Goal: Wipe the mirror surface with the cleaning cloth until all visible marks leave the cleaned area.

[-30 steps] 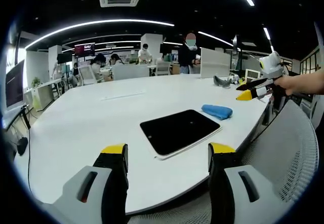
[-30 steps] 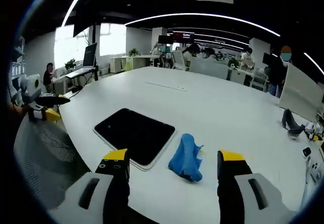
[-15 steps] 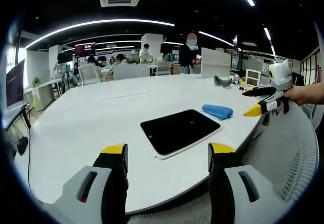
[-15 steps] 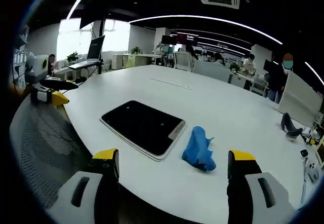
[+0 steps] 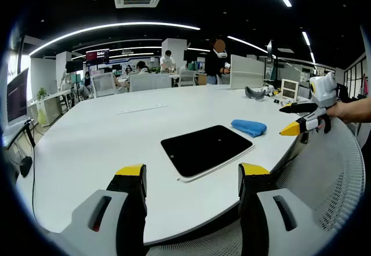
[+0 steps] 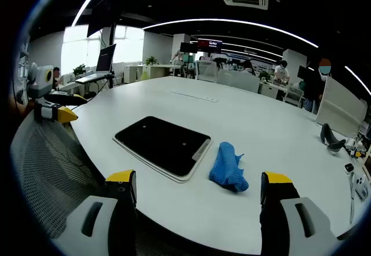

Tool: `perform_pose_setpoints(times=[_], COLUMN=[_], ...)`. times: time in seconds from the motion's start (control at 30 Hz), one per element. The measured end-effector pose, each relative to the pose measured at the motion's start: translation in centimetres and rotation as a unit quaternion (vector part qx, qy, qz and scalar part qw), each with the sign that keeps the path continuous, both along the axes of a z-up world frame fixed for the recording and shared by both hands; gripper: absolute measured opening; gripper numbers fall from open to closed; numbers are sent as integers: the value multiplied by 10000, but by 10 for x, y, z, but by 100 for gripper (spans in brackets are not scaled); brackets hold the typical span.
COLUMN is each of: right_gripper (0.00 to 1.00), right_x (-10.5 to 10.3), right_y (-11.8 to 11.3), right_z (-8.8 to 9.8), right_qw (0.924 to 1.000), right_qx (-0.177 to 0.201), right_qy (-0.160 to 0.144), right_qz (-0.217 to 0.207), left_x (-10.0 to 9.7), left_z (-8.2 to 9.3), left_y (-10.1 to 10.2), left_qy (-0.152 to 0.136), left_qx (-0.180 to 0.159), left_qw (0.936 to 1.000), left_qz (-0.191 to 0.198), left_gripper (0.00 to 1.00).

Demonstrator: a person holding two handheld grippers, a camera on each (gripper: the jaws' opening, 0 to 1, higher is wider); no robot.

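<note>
The mirror [image 5: 206,149] lay flat on the white table [image 5: 93,146], a dark rectangular slab with a pale rim, close to the table's curved near edge. The blue cleaning cloth [image 5: 248,127] sat crumpled on the table just beside the mirror's short side, apart from it by a narrow strip of bare tabletop; in the right gripper view the cleaning cloth [image 6: 228,167] lay to the right of the mirror [image 6: 163,146].

The left gripper [image 5: 191,178] hung off the table's edge short of the mirror, its yellow-tipped jaws spread wide and holding nothing. The right gripper [image 6: 194,185] was likewise back from the table [image 6: 272,128], jaws wide apart and empty, with the mirror and cloth beyond them. Neither touched mirror or cloth.

In the left gripper view the right gripper [image 5: 298,120] showed well to the right of the mirror, held in a hand [image 5: 348,110] above a grey mesh chair back [image 5: 330,175]. In the right gripper view the left gripper [image 6: 58,108] showed far left of the mirror.
</note>
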State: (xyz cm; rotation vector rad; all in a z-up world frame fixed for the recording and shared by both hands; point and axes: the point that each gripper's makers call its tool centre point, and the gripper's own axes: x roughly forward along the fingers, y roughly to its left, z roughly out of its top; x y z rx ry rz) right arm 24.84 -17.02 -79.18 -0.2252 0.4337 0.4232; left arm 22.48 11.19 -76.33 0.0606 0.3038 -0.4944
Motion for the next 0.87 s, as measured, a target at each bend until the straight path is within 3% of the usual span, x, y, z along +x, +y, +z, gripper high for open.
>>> perform_pose_setpoints(times=[0.87], right_gripper=[86], right_x=[-4], right_y=[4], right_z=[-2], right_qw=[9999], right_qx=[107], right_qy=[117], right_qz=[20], left_x=[0], left_z=[0], left_y=[-1], left_qy=[-15], left_qx=[7], left_qw=[10000], left_qz=[-14], left_gripper=[62])
